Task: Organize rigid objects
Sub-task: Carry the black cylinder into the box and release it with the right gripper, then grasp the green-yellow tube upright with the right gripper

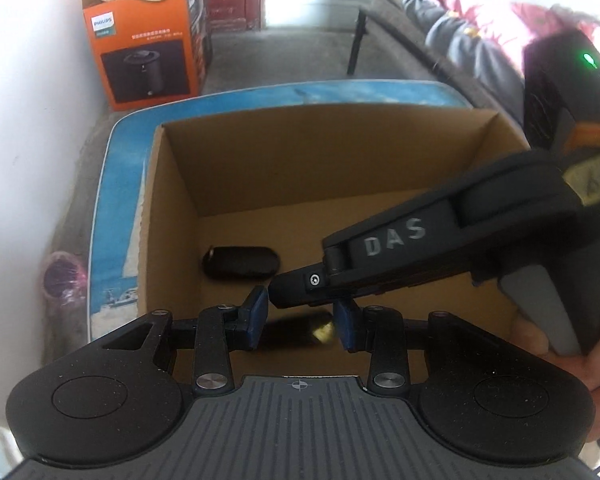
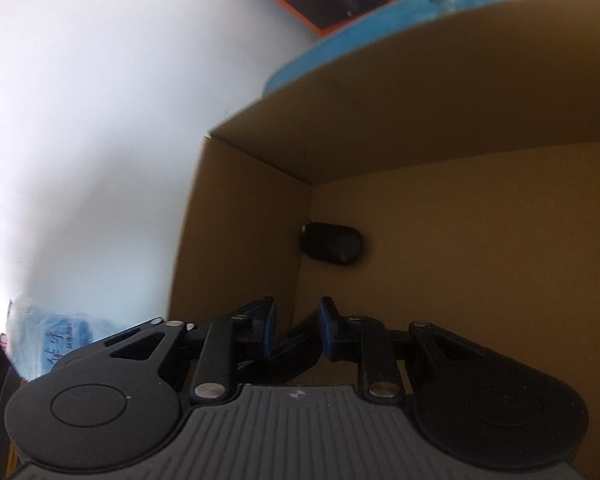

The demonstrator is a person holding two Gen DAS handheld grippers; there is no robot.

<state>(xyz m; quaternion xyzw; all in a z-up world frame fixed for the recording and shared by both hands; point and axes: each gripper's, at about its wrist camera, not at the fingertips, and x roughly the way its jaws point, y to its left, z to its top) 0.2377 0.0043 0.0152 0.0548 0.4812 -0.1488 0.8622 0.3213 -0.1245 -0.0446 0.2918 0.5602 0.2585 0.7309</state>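
I take the job as barely begun. One black case (image 1: pixel 240 262) already lies on the floor of the cardboard box (image 1: pixel 172 184), close against its left wall, and nothing else shows in there.

Both my hands are over the box now. The fingers of my left gripper (image 1: pixel 302 320) are clamped on a dark object (image 1: pixel 296 330) with a brass-coloured end, held above the near part of the box floor, not yet set down. My right gripper (image 2: pixel 298 326) reaches in from the box's right side, its fingers drawn nearly together on a dark bar (image 2: pixel 292 346) that slants between the pads; what it is I cannot tell.

Left to do, as I judge it: lower both pieces into the box beside the case and let go. Whatever else is waiting outside the box is out of sight.
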